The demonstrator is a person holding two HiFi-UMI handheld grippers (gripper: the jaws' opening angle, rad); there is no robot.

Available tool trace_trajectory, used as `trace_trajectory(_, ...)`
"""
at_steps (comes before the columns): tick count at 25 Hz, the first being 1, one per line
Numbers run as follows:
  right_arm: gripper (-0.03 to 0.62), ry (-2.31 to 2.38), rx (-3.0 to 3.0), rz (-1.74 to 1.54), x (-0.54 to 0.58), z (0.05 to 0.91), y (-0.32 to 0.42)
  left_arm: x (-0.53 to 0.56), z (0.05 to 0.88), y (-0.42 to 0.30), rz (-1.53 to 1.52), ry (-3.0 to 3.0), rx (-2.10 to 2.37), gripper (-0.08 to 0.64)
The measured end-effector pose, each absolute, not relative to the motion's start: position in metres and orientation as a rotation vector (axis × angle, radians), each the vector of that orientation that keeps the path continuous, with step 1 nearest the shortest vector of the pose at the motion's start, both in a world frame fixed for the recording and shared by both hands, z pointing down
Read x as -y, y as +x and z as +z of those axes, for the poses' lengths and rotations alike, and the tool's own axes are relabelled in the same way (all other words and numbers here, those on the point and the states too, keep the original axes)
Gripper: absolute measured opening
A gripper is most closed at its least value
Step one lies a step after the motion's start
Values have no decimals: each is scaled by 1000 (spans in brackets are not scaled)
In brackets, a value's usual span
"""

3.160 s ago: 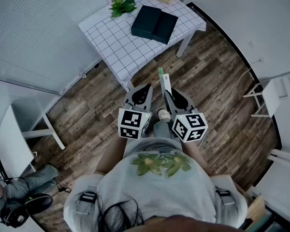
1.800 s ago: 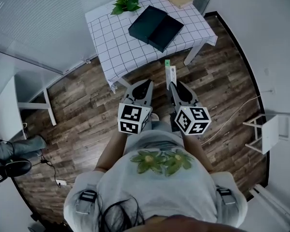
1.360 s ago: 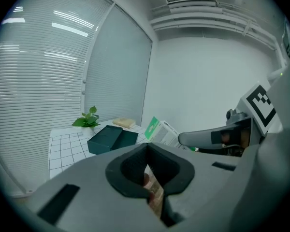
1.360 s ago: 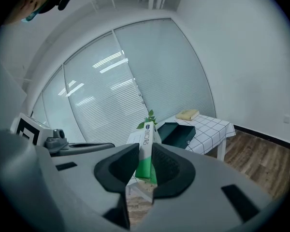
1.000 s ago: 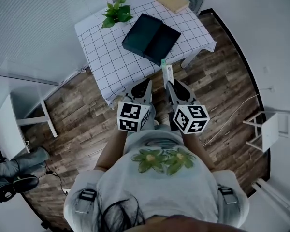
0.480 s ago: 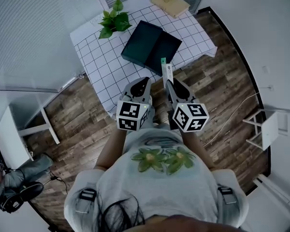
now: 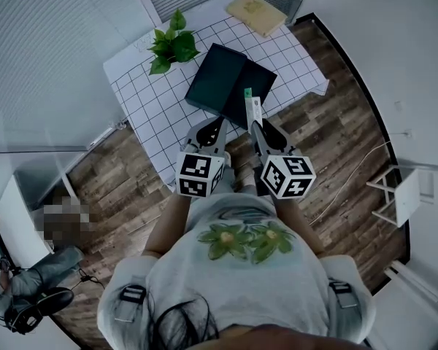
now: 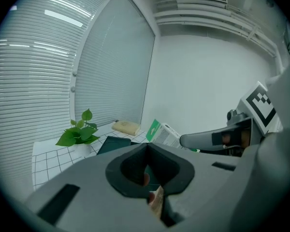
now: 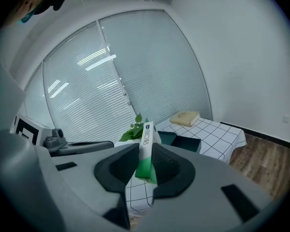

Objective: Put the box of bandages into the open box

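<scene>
Right gripper (image 7: 257,127) pinching bandage box (image 7: 252,111) by its lower end, upright for lowering into open dark box (image 7: 217,84) ahead; left gripper (image 7: 216,127) jaws together, seemingly empty, kept clear.

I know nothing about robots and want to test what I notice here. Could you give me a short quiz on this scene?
1. True or false: the right gripper is shut on the box of bandages.
2. The open box lies on: A the floor; B the checked table; C a shelf.
3. Fill in: near the open box stands a potted ____.
Key: 1 true; 2 B; 3 plant.
</scene>
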State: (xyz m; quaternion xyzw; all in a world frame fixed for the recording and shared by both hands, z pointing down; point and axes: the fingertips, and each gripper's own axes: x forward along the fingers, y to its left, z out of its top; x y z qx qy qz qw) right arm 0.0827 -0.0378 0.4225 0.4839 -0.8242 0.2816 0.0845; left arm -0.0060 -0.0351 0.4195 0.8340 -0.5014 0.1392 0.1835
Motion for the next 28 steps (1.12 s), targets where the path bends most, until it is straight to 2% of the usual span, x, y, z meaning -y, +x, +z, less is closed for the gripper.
trace_trajectory(28,86,1562,2338,927,108,461,72,115,458,-17,474,2401,1233,8)
